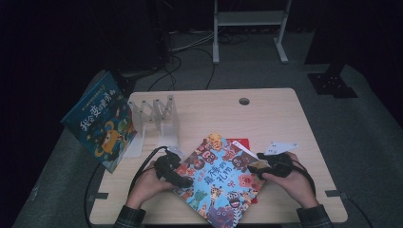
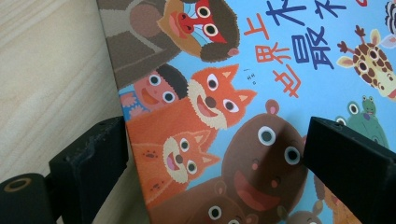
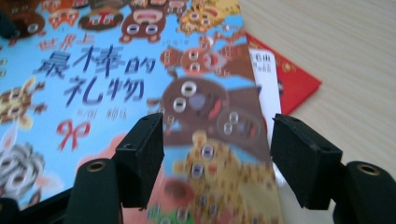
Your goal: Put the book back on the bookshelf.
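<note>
Both hands are flanking the animal picture book [image 1: 219,183] near the wooden table's [image 1: 266,114] front edge in the high view. Left gripper [image 2: 215,154] is straddling the book's spine edge, jaws spread. Right gripper [image 3: 217,156] is gaping over the opposite edge, a red book [image 3: 294,77] peeking out underneath. Looks stiff, glossy, probably slippery, so I'd be pinching the edges.

The high view looks forward and down from above the person's side onto the whole table [image 1: 266,102]. The left gripper view rides low and very close over the picture book [image 2: 261,93], facing along its own jaws. The right gripper view does likewise from the opposite edge; all three share that book's cover.
</note>
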### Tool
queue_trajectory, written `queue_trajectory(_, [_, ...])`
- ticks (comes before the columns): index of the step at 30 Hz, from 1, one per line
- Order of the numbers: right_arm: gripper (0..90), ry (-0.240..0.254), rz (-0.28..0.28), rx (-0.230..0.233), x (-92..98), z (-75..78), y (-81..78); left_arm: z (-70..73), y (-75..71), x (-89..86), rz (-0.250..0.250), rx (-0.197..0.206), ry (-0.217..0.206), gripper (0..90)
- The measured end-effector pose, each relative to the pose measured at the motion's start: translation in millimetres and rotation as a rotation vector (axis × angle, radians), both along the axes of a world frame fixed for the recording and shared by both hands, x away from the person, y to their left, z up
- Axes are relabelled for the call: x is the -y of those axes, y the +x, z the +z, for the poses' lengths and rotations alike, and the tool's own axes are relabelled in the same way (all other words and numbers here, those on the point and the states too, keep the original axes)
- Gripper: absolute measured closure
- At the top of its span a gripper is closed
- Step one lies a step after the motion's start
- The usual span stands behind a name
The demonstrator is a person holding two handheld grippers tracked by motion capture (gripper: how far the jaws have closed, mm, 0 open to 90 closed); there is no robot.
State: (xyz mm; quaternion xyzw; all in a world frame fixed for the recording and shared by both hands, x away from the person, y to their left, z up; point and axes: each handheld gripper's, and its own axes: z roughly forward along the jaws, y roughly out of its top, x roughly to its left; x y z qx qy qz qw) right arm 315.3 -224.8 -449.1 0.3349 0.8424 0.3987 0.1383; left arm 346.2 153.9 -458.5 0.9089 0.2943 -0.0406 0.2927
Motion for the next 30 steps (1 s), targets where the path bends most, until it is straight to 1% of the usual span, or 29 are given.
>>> queue_trajectory(3, [34.1,0.005,-0.007,-0.006,7.4,-3.2,-13.1,-0.2,0.2,0.0,0.001,-0.003,-0.001,6.2])
queue_trajectory(7, [34.1,0.000,0.002,-0.011,12.5,-6.5,-27.2,-0.6,0.1,0.1,0.005,-0.011,-0.004,6.2])
queue_trajectory(11, [34.1,0.008,0.004,-0.016,14.8,-10.4,-39.3,-0.7,0.0,0.1,0.005,-0.013,-0.003,6.2])
queue_trajectory(13, [34.1,0.009,0.014,-0.018,14.6,-13.0,-45.9,-0.8,0.1,0.0,0.004,-0.013,-0.004,6.2])
queue_trajectory(17, [33.8,0.002,0.025,-0.021,12.5,-19.2,-59.0,-0.7,0.0,0.1,0.005,-0.013,-0.004,6.2])
queue_trajectory(20, [34.1,0.005,0.030,-0.010,9.4,-20.3,-64.3,-0.5,-0.1,0.3,0.005,-0.014,-0.002,6.2])
queue_trajectory(23, [34.0,-0.004,0.031,0.005,5.8,-21.2,-66.2,-0.5,-0.7,0.1,0.012,-0.015,-0.004,6.2])
queue_trajectory(27, [33.9,-0.014,0.038,-0.001,4.0,-20.0,-72.6,-0.4,-1.3,-0.6,0.009,-0.017,-0.002,6.2])
queue_trajectory(29, [33.7,-0.034,0.034,-0.006,3.2,-21.4,-75.6,-0.4,-1.1,-0.7,0.007,-0.017,-0.001,6.2])
queue_trajectory(30, [33.8,-0.028,0.035,-0.005,2.6,-21.8,-77.1,-0.3,-1.2,-0.6,0.007,-0.016,0.000,6.2])
